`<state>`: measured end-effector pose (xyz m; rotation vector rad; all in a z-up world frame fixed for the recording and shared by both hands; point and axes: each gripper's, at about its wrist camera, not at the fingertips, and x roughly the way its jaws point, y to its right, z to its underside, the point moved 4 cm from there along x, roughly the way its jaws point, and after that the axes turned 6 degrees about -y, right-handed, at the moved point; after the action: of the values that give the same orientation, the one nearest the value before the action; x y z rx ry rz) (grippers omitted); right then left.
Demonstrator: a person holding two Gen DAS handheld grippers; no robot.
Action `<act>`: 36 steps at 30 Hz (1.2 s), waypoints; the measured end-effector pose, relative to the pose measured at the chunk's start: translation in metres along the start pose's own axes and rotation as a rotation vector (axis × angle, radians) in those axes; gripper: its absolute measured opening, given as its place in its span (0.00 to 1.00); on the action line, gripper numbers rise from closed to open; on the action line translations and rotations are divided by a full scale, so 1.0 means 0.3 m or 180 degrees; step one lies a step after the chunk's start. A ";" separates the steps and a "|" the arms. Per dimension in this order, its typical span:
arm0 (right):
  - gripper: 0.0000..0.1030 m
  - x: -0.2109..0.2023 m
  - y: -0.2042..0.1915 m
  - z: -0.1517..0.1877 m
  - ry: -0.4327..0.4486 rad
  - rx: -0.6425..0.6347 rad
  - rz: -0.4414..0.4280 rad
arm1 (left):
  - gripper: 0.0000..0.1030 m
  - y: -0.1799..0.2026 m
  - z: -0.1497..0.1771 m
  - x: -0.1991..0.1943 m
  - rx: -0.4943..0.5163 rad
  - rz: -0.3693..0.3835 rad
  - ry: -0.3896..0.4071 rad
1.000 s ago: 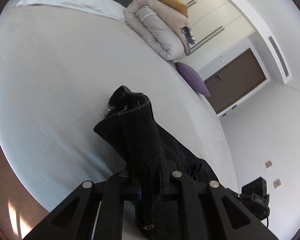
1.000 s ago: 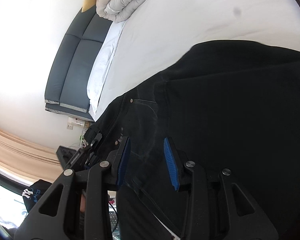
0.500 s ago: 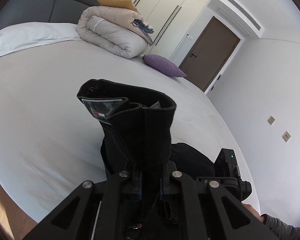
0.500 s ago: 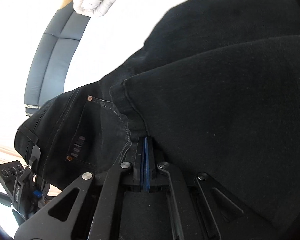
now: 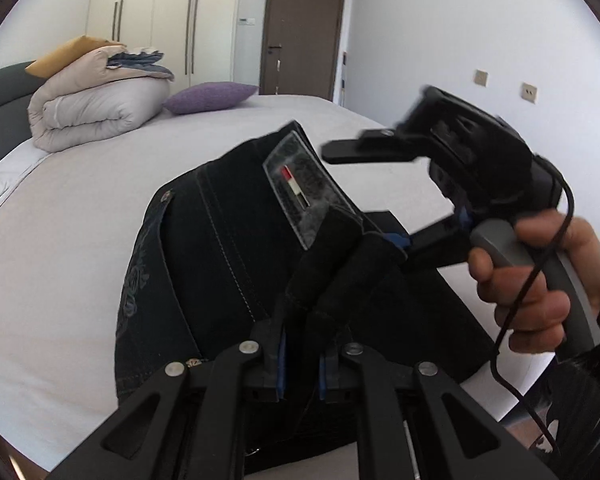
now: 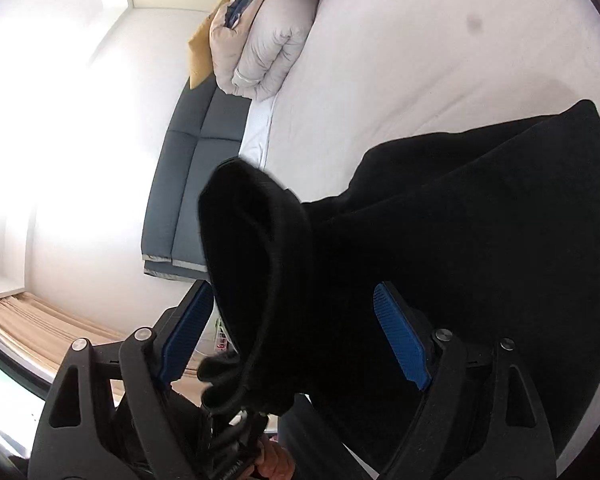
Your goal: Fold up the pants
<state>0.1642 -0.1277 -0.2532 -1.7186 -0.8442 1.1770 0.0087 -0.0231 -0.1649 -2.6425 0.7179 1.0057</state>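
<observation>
Black jeans [image 5: 228, 264] lie on the white bed [image 5: 60, 216], the waistband with its label patch lifted. My left gripper [image 5: 299, 364] is shut on a bunched fold of the waistband. My right gripper [image 6: 292, 332] is open, its blue pads [image 6: 398, 336] spread either side of the black fabric [image 6: 460, 240], which hangs between them. The right gripper also shows in the left wrist view [image 5: 400, 240], held by a hand at the jeans' right edge.
A rolled beige duvet [image 5: 96, 108] and a purple cushion [image 5: 210, 97] sit at the head of the bed. A grey headboard [image 6: 188, 184], wardrobe doors [image 5: 172, 20] and a brown door [image 5: 304, 28] stand behind. The bed edge is at the right.
The right gripper was shut on the jeans half a second ago and has opened. The left gripper lifted and swung the waistband toward the right gripper.
</observation>
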 end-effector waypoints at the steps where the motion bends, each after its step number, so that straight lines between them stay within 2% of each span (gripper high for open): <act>1: 0.80 0.018 0.015 0.002 -0.0044 0.0047 0.0074 | 0.10 0.029 0.016 0.008 0.0092 -0.0005 -0.0031; 4: 0.80 0.044 0.054 0.006 -0.0105 0.0119 0.0186 | 0.10 0.091 0.045 0.037 0.0382 -0.0080 -0.0131; 6: 0.74 0.060 0.073 0.014 -0.0093 0.0125 0.0364 | 0.10 0.112 0.063 0.048 0.0476 -0.0122 -0.0167; 8: 0.62 0.073 0.090 0.020 -0.0096 0.0158 0.0442 | 0.10 0.109 0.076 0.047 0.0478 -0.0121 -0.0168; 11: 0.59 0.028 0.121 0.030 -0.0009 0.0181 0.0548 | 0.10 0.104 0.085 0.044 0.0502 -0.0127 -0.0169; 13: 0.46 -0.040 0.146 0.011 0.0025 0.0110 0.0644 | 0.10 0.110 0.084 0.048 0.0520 -0.0125 -0.0176; 14: 0.29 -0.048 0.149 0.012 0.0037 0.0043 0.0806 | 0.10 0.115 0.080 0.051 0.0526 -0.0121 -0.0178; 15: 0.22 -0.108 0.176 -0.006 0.0040 -0.0004 0.0891 | 0.10 0.121 0.082 0.052 0.0538 -0.0108 -0.0186; 17: 0.15 -0.138 0.187 -0.008 0.0105 -0.0032 0.0874 | 0.10 0.142 0.078 0.058 0.0586 -0.0084 -0.0199; 26: 0.13 -0.392 0.209 -0.032 0.0402 -0.0171 0.0841 | 0.10 0.256 0.003 0.085 0.0742 0.0144 -0.0172; 31: 0.13 -0.492 0.271 -0.027 0.0512 -0.0051 0.0783 | 0.10 0.295 -0.008 0.135 0.0717 0.0271 -0.0274; 36: 0.13 -0.461 0.357 -0.016 0.0384 -0.0032 0.0799 | 0.15 0.263 0.027 0.196 0.0551 0.0381 -0.0475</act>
<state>0.1302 -0.2924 -0.3008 -1.9244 -0.5742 1.2188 0.0013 -0.1091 -0.2130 -2.3735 0.8937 1.1048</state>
